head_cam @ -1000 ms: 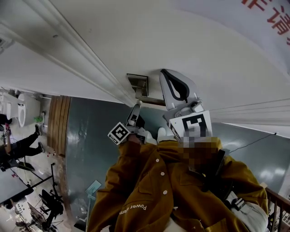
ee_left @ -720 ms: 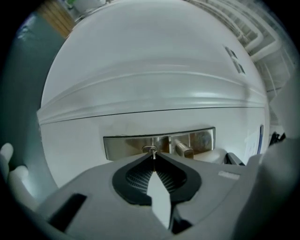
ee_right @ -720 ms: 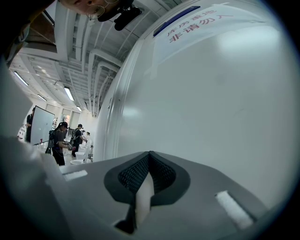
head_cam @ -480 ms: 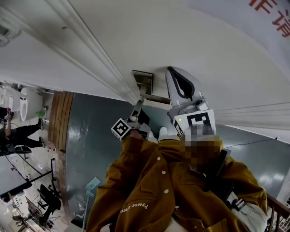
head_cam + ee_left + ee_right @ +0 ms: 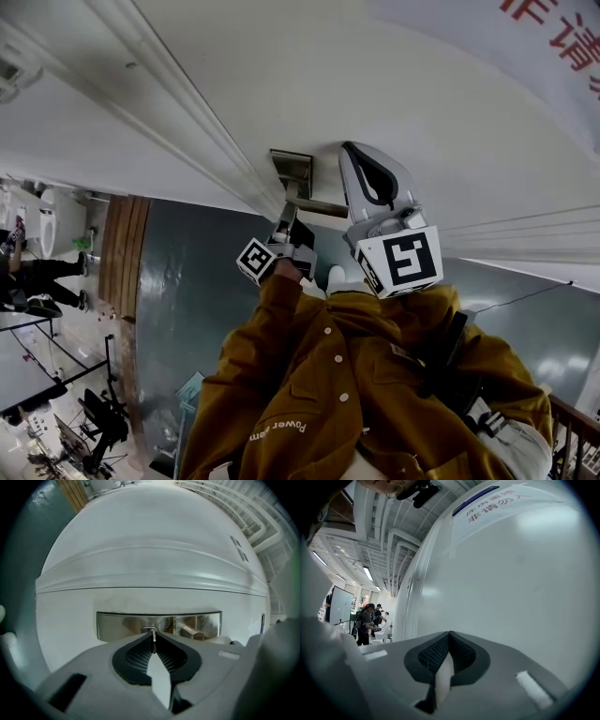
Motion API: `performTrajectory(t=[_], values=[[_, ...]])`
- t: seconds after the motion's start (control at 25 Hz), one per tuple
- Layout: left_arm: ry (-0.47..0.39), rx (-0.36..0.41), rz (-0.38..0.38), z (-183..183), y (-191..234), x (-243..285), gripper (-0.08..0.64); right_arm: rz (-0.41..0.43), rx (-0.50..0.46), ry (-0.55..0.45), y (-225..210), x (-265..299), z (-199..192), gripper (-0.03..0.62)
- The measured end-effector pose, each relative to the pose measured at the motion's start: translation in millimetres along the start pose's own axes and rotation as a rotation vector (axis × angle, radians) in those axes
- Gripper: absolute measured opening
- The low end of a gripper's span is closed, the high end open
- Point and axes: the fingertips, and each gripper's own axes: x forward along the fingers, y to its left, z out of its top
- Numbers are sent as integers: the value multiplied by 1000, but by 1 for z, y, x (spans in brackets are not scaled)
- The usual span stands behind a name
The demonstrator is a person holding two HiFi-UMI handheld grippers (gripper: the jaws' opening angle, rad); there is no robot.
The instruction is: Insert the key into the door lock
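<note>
Left fingers [image 5: 136, 656] pinched on key [image 5: 153, 643], tip at lock plate [image 5: 115, 626], right fingers [image 5: 464, 657] closed, empty.

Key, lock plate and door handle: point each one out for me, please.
key [image 5: 153, 640], left gripper view, on its thin blade edge.
lock plate [image 5: 117, 626], left gripper view, on bare metal near its left end.
door handle [image 5: 190, 631], left gripper view, on its lever's base.
</note>
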Motion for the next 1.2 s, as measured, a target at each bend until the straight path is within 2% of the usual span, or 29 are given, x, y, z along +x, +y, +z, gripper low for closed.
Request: performTrajectory(t=[0.16,0.24,0.32,0.4,0.44,0.56,0.68,0.84,0.96,1.08,1.2], values=[[31,54,9,0,-2,0,29,1,3,4,0,0,0,5],[56,151,54,4,3,-7,51,6,6,7,0,0,-1,5],[90,300,127,7,4,-16,46,11,9,10,-1,-1,-1,5],[116,501,195,11,-7,-25,38,27,7,19,2,-1,-3,5],[121,605,207,13,-19,-29,-1,37,5,25,4,-1,-5,5],[121,848,205,15,-59,-36,-2,52,2,38,7,-5,-11,5],[111,1015,170,9,-100,-43,-2,65,4,53,11,-10,-21,5],[111,1186,99,-10,-148,-53,-2,142,1,55,26,-19,-36,5],[129,1280,55,-29,-172,-62,-2,204,-33,27,42,-28,-46,5],[157,1346,41,-44,-182,-69,-2,230,-48,-28,50,-35,-50,5],[186,1378,40,-55,-182,-72,-2,239,-66,-4,53,-47,-67,5]])
